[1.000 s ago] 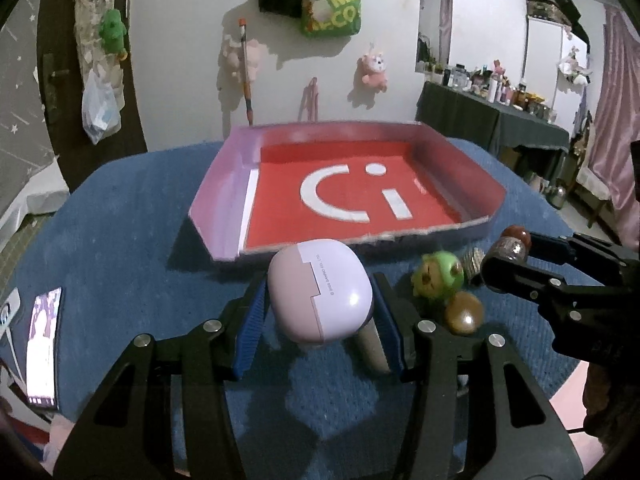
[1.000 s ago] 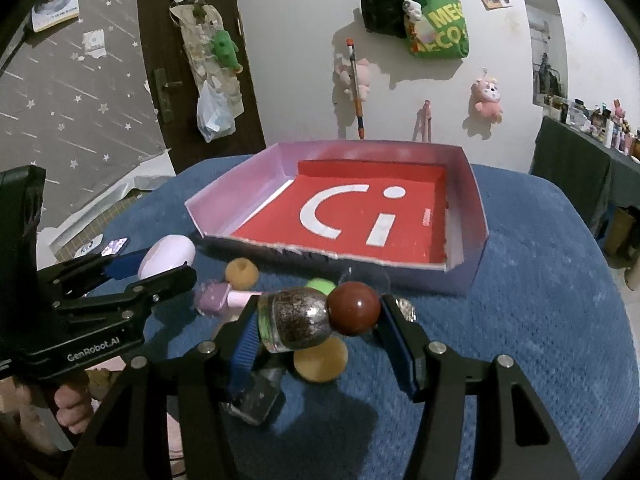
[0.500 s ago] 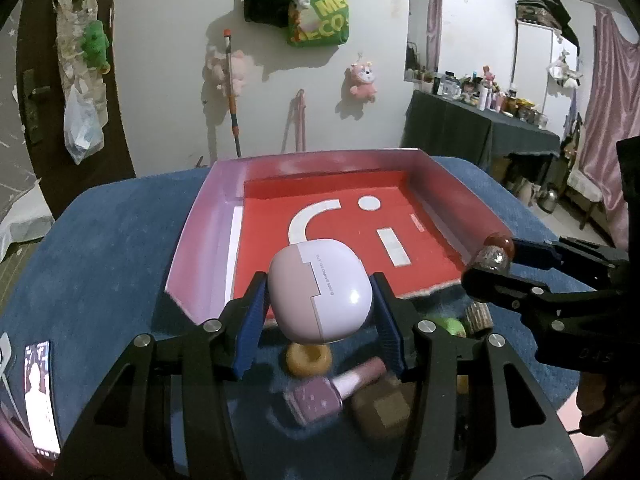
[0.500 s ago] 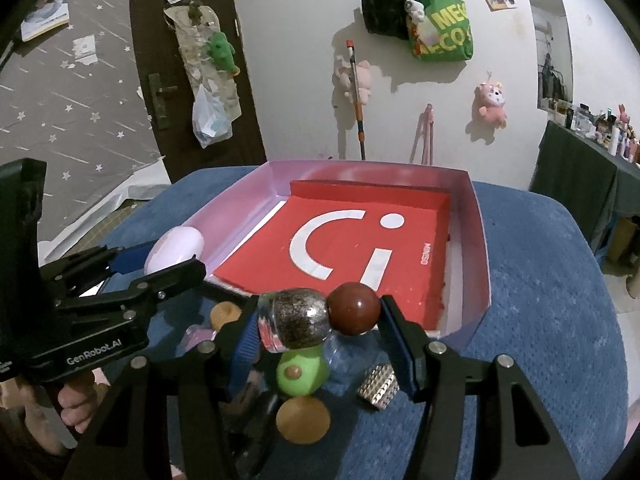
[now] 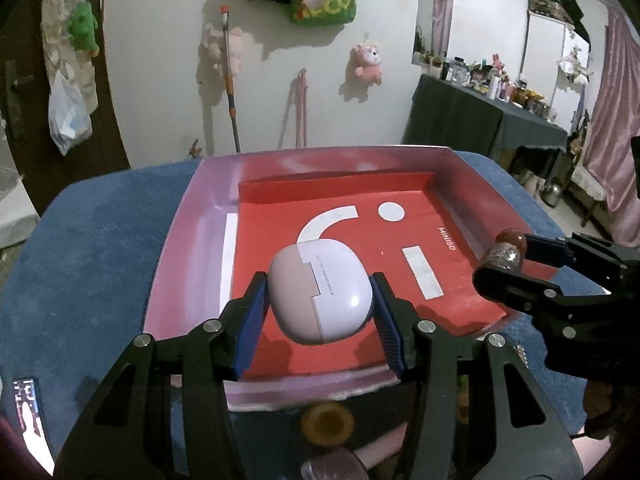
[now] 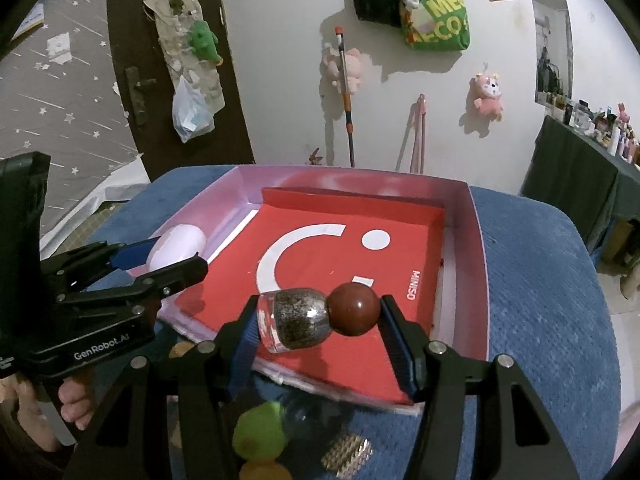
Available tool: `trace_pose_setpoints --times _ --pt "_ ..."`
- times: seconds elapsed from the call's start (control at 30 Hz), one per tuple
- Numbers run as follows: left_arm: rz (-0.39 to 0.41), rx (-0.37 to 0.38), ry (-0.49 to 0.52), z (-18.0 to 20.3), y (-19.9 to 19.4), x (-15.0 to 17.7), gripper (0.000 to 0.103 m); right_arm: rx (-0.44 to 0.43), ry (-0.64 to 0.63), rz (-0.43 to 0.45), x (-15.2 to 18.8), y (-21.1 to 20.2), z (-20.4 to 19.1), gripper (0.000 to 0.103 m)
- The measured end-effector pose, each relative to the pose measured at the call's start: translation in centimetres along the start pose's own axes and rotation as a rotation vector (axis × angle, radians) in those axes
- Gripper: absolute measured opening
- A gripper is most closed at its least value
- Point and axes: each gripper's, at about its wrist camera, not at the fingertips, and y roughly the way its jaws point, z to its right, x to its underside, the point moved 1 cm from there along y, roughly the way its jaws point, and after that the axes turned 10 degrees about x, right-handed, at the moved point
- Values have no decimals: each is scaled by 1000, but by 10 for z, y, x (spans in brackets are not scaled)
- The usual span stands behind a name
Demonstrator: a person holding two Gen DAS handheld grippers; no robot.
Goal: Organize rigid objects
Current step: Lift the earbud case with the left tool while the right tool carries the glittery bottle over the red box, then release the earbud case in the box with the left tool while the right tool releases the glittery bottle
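My left gripper (image 5: 319,300) is shut on a pale pink earbud case (image 5: 320,289) and holds it above the near part of a red-lined pink tray (image 5: 188,240). My right gripper (image 6: 319,322) is shut on a small glass bottle with a brown ball cap (image 6: 316,317), held sideways over the tray's (image 6: 478,264) near right part. Each gripper shows in the other's view: the right one (image 5: 500,258) with its bottle, the left one (image 6: 176,254) with the case (image 6: 178,246).
The tray sits on a blue cloth-covered table (image 5: 92,240). Near the tray's front edge lie a brown disc (image 5: 326,424), a pink nail-polish bottle (image 5: 340,468), a green toy (image 6: 260,434) and a silver studded piece (image 6: 346,454). A phone (image 5: 30,424) lies at far left.
Both grippers moved forward and up from the pile of small objects, carrying the case and the bottle over the tray. The loose objects now lie below and behind the fingers.
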Motion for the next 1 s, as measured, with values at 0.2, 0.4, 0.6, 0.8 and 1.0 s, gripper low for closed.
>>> trace_pose_setpoints --times 0.2,0.4,0.6,0.8,1.0 --pt "-50 -12 -11 -12 24 -6 49 10 2 -52 -10 30 3 60" --pt "-99 0 -40 -24 45 -10 48 9 37 -116 -14 56 11 60" --pt "-146 12 -74 -35 63 -9 48 29 45 -186 -14 80 14 60" --pt "-187 14 -95 -44 78 -7 48 65 41 -219 -14 94 16 60" --pt "-215 17 -102 -45 83 -7 49 83 32 -250 -13 102 15 60"
